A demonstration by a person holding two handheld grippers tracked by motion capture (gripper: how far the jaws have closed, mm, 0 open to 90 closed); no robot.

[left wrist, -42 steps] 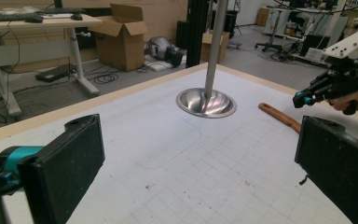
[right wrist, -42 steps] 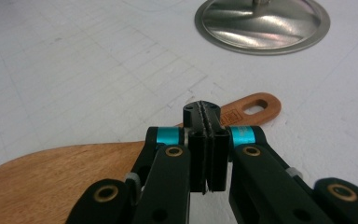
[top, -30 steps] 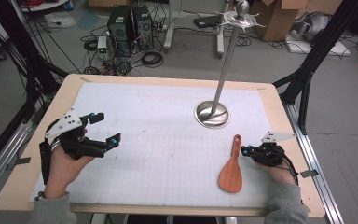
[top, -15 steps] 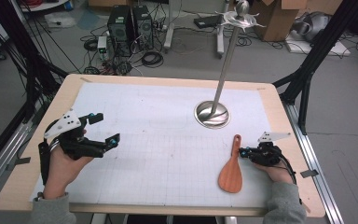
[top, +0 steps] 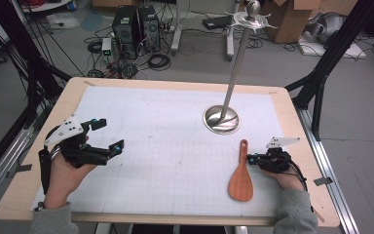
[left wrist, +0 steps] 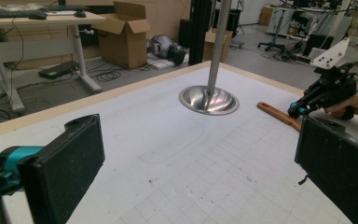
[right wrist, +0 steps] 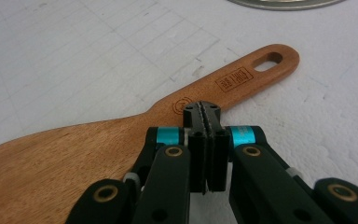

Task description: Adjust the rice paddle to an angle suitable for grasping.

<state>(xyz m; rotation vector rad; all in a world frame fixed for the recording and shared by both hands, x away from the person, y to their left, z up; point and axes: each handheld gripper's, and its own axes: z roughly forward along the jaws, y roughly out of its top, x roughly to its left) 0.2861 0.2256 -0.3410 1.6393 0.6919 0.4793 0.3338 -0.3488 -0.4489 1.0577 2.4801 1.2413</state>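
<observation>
Jaws: left gripper (top: pixel 108 136) wide open, empty, over mat (top: pixel 165 126) at left; right gripper (right wrist: pixel 204 112) jaws pressed together, nothing between, tips at handle of wooden spatula (top: pixel 241 174). Spatula lies flat on mat, front-right, near metal stand base (top: pixel 221 119), w/ blade toward person.

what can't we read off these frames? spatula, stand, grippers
- Wooden spatula: right gripper view, blade end cut off by the left and bottom edges; the shut right gripper covers part of the neck, so contact there is unclear.
- Stamped marks on its handle: too small to read.
- Metal stand: left gripper view, pole top cut by the upper edge.
- Left gripper: left gripper view, right jaw cut off by the frame corner.
</observation>
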